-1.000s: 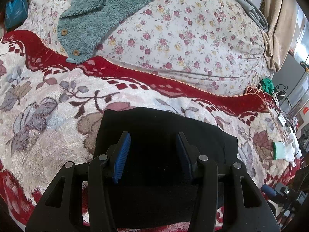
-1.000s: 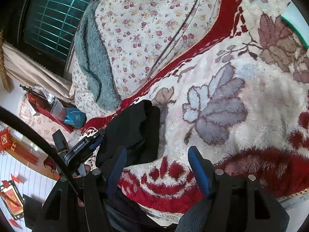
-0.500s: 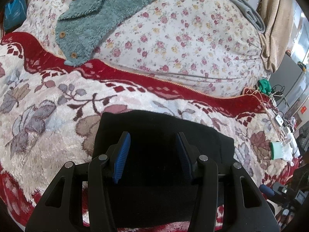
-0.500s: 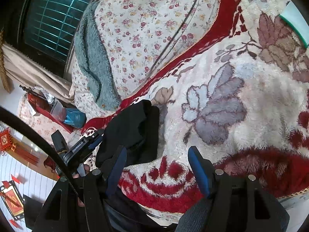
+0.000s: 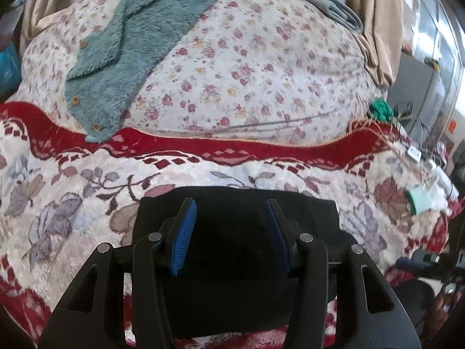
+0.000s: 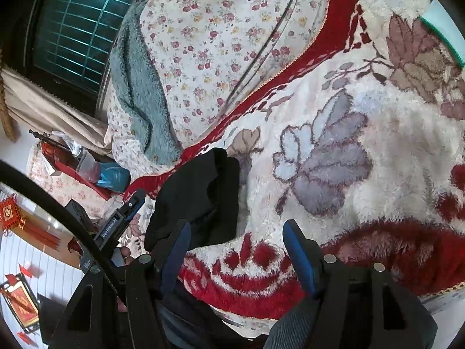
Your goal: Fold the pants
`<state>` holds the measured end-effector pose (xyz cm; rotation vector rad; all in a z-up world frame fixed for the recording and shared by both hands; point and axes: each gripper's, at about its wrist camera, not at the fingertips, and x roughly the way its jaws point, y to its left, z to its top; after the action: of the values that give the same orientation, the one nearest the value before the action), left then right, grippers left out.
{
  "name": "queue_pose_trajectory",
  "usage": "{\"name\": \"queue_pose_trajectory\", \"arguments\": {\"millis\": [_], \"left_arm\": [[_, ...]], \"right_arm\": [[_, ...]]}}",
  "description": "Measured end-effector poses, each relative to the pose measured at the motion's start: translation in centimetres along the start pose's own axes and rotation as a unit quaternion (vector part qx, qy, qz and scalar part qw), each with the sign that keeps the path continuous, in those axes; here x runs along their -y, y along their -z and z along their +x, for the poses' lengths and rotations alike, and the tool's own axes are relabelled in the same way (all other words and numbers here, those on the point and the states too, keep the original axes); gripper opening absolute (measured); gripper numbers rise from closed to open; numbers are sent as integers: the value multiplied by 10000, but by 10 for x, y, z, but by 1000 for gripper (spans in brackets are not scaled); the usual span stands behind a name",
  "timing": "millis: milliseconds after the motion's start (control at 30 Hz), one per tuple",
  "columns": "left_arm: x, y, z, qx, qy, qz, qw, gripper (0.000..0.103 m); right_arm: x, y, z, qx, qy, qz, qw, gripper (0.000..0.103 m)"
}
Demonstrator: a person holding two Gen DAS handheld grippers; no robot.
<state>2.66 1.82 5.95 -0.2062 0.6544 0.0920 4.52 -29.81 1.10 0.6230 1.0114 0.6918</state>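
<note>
Two claws in view, both with jaws apart and nothing between the pads. Left claw [image 5: 231, 226] hangs over the pants [image 5: 238, 238]; right claw [image 6: 237, 250] hangs over the plush blanket [image 6: 377, 145], off the pants' near corner.

Pants: black, already folded into a compact rectangle, lying flat on the red-and-white blanket, on the near side of its red border band [image 5: 232, 148]. Teal fleece garment [image 5: 139, 46] lies beyond that band on the floral quilt [image 5: 247, 67], well apart from the pants. Seen from the right wrist, the pants [image 6: 200, 197] show stacked layers, the upper one bunched and not flush with the lower.

Step in hand, as judged: folding appears nearly complete; what remains is a final tidy or one more fold.
- Keep the left claw released until its pads straddle a single edge of the stack, then clench on all layers together so none slips.
- Square the bunched upper layer against the lower one before any further fold.
- Lift low; the plush pile may drag the cloth.

Change against one second earlier: left view now sits slightly higher and rolled; the red band and quilt take up more of the frame, and the pants' far edge shows lower. Pants' own place on the blanket unchanged. Left claw gap unchanged. Right view essentially identical.
</note>
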Motion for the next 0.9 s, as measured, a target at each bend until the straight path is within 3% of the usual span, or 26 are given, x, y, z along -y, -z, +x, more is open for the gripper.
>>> {"name": "queue_pose_trajectory", "arguments": {"millis": [133,567,900], "left_arm": [[2,1,0,32,-66,40,10000,48],[-24,0,-3,65,273,-753,9968,47],[-18,1,-6,156,303,-604,9976,47]], "right_arm": [[1,0,-1,-7,-6,11,10000,64],[0,1,-1,5,0,-5,10000,64],[0,1,-1,7,7,-4,10000,64]]}}
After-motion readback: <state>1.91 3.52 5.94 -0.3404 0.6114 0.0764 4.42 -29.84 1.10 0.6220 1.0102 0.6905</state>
